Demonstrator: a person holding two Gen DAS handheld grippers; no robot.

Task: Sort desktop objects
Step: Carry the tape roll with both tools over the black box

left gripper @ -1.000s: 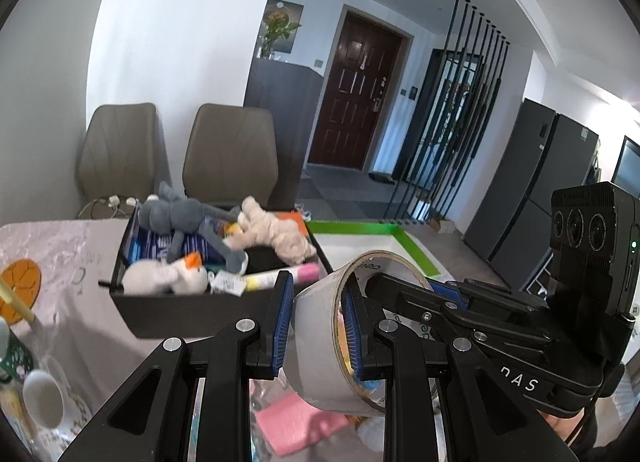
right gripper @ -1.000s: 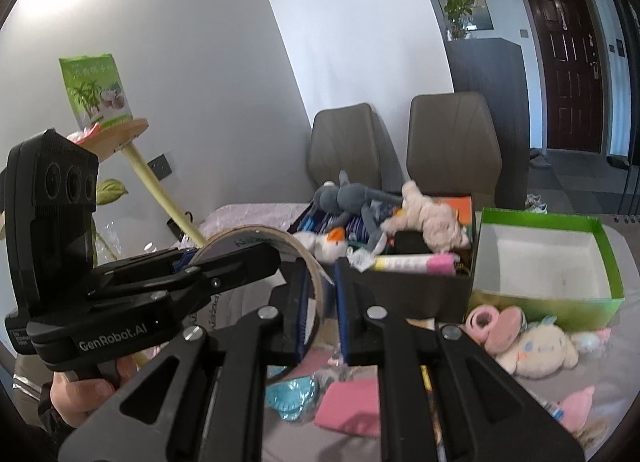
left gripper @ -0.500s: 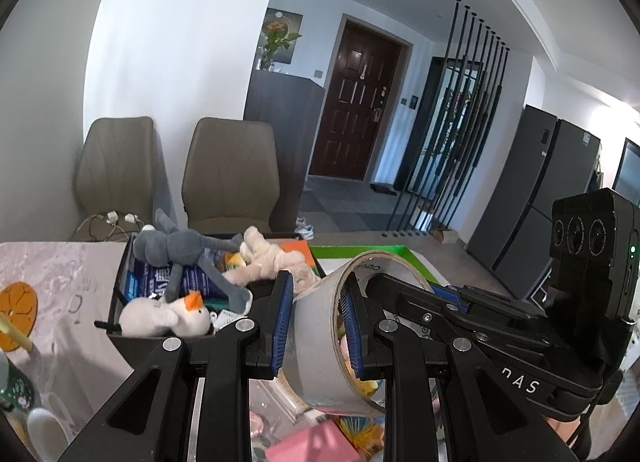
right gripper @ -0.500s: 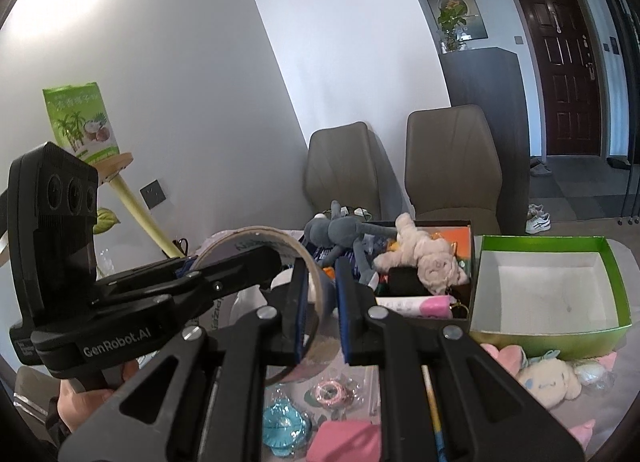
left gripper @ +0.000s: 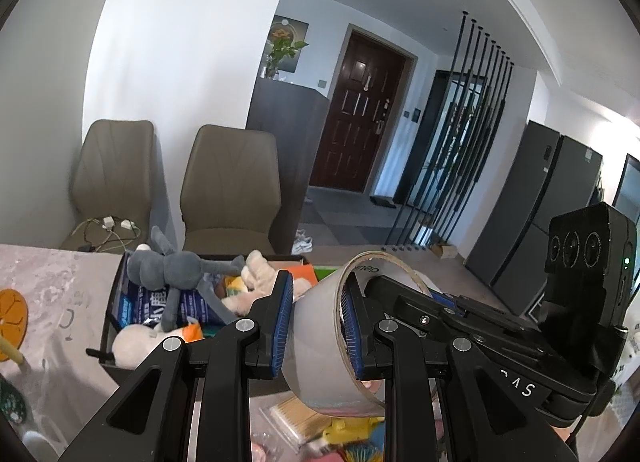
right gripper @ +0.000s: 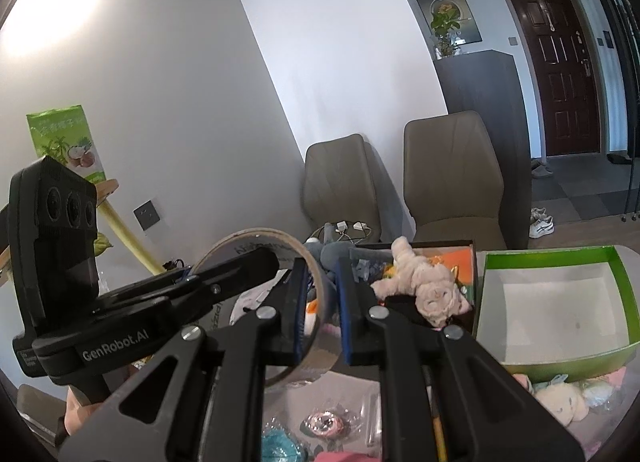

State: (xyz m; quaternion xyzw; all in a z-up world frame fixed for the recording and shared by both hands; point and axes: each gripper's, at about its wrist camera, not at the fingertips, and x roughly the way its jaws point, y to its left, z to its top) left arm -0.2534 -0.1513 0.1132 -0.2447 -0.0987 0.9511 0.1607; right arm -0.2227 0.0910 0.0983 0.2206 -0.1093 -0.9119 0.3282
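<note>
Toy-crammed black box (left gripper: pixel 105 336) beyond tape roll (left gripper: pixel 320 346)

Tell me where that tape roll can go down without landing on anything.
The green box is bare inside, bordered by the black box on its left. The grey tablecloth left of the black box is another clear patch. Crowded: the black box, heaped with plush toys, and the table below both tools, which grip the tape roll.

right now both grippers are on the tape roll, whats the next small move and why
Probably carry the tape roll on toward the green box: it hangs above the table clutter, pinched by the left gripper and right gripper, and that box looks empty while the black box is crammed.
</note>
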